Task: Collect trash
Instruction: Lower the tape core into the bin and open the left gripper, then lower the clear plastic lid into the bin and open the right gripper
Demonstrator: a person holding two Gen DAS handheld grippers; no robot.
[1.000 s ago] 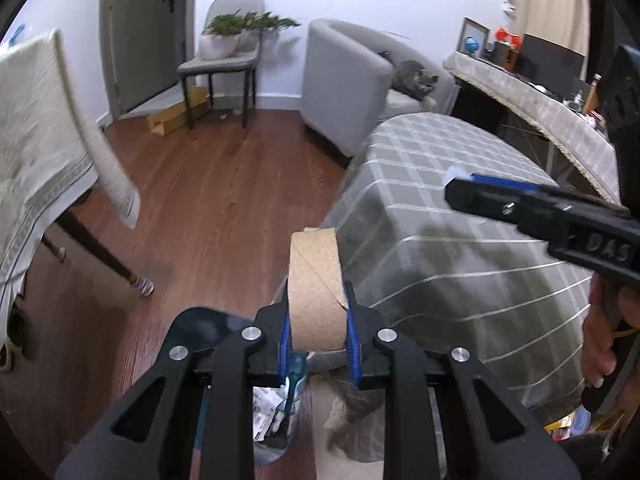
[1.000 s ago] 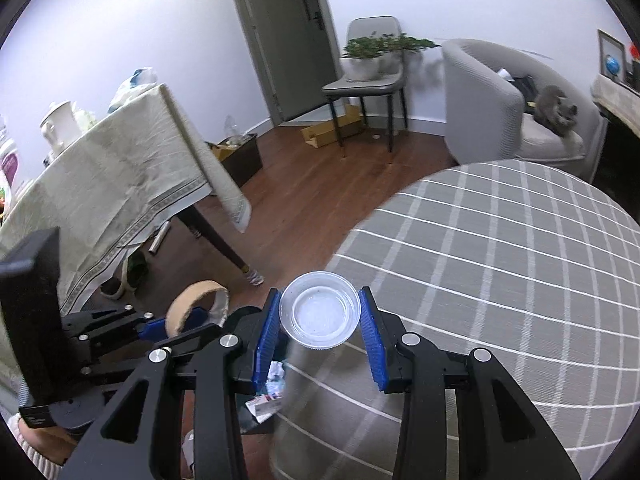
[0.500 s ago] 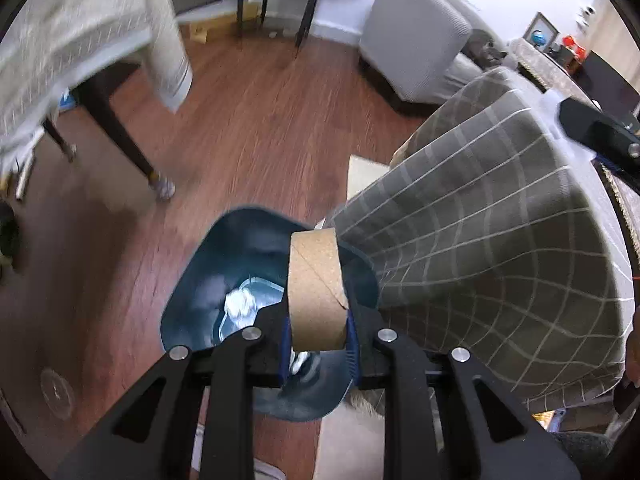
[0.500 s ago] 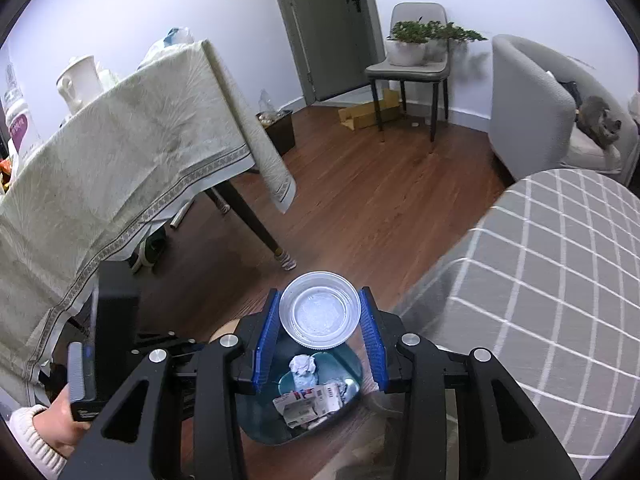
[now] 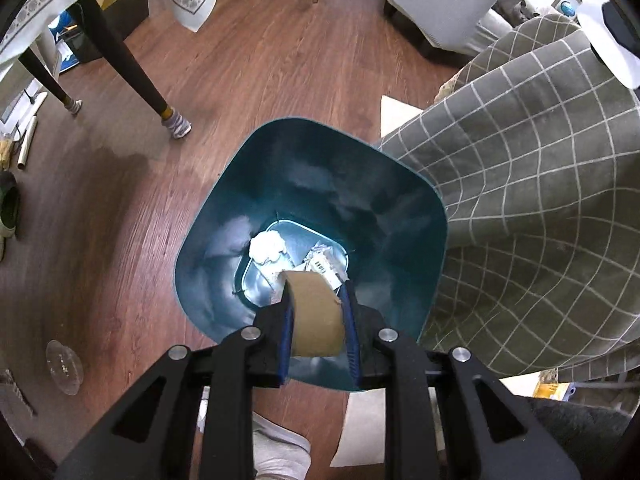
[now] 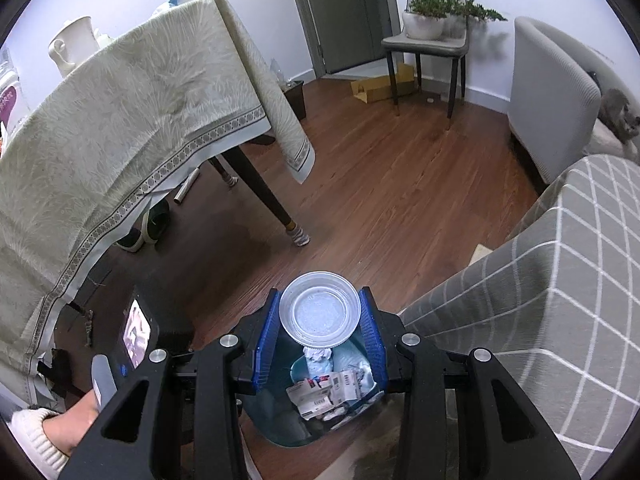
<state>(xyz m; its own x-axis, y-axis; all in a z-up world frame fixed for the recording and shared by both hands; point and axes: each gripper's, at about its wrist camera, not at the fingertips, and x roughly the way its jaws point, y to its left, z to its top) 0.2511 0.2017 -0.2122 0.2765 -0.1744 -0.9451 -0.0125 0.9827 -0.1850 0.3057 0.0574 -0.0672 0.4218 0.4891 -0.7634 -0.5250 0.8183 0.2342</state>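
The brown wood floor [image 5: 280, 80] fills most of what I see. On my right is a table under a gray cloth with white squares [image 5: 540, 200], and its cloth hangs down to the floor. On my left is a bigger table with a pale cloth [image 6: 120, 120] and dark legs [image 5: 132, 76]. One leg has a little striped sock [image 5: 176, 126] on its foot.

Right below me sits the blue-green trash bin [image 5: 280, 168]. It stands on the floor, just beside the hanging gray cloth. Down at its bottom lie a crumpled white paper ball [image 5: 267, 246] and some small printed boxes [image 6: 324, 392].

My left tongs [image 5: 318, 316] point down into the bin. Their blue pads [image 5: 287, 332] are clamped on a brown cardboard tape roll [image 5: 316, 320]. The roll stands on its edge between the pads, above the open bin.

My right tongs [image 6: 320, 320] are over the bin too, a bit higher up. They are clamped on a clear plastic cup [image 6: 320, 314]. The cup sits sideways, so I look right into its round mouth, and a blue pad presses on each side of it.

A clear round plastic lid [image 5: 64, 366] lies flat on the floor, well apart from the bin, on my left side.

Far back, a gray cat [image 6: 620, 116] rests on a gray armchair [image 6: 548, 92].
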